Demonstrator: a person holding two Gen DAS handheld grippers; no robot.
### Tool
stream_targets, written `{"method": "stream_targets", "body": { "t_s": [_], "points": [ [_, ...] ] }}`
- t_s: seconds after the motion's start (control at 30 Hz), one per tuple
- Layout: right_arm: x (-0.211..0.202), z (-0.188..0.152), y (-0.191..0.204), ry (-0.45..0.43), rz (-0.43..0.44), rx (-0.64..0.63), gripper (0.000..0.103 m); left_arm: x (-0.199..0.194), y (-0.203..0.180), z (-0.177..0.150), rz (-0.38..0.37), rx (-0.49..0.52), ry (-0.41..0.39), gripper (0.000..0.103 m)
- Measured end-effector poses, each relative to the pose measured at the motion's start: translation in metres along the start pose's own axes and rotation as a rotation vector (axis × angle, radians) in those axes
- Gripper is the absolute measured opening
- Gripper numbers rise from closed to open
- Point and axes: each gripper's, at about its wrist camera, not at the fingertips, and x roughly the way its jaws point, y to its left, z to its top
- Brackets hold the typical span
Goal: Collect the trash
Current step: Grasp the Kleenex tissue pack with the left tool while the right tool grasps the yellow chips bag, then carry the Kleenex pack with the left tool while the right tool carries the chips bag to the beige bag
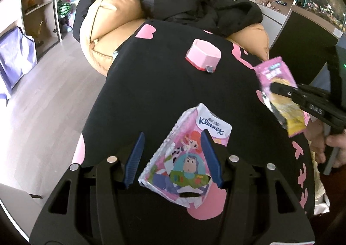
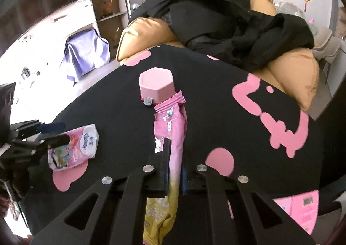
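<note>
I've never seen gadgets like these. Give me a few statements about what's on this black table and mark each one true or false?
1. The right tool is clamped on a pink and yellow snack wrapper. True.
2. The Kleenex tissue pack lies on the floor. False: it lies on the black table, between the fingers of the left tool.
3. The left tool is squeezed tight on the pack. False: its fingers stand apart, one on each side.
4. A pink hexagonal box sits on the table beyond the pack. True.
5. The black clothing is draped over a tan sofa. True.
</note>
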Motion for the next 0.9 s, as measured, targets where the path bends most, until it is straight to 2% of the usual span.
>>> {"method": "stream_targets", "body": {
  "t_s": [0.1, 0.2, 0.37, 0.47, 0.67, 0.9],
  "points": [
    [-0.007, -0.002, -0.002, 0.003, -0.025, 0.008, 0.01, 0.007, -0.005, 0.0, -0.002, 0.023, 0.035, 0.051],
    [-0.013, -0.004, -0.002, -0.006, -0.05, -0.003, 0.01, 0.008, -0.012, -0.003, 0.03, 0.058, 0.037, 0.049],
    [-0.028, -0.009, 0.005, -0.027, -0.06, -0.031, 0.01, 0.008, -0.019, -0.008, 0.077, 0.097, 0.043, 0.013],
    [-0.038, -0.012, 0.01, -0.049, -0.064, -0.047, 0.01, 0.001, -0.024, -0.011, 0.073, 0.097, 0.029, 0.008],
    [-0.063, -0.02, 0.01, -0.085, -0.063, -0.044, 0.01, -0.023, -0.034, -0.004, 0.06, 0.074, -0.037, 0.007],
    [-0.108, -0.036, -0.002, -0.149, -0.084, -0.02, 0.01, -0.052, -0.066, 0.006, -0.015, 0.071, -0.093, 0.007]
  ]
}}
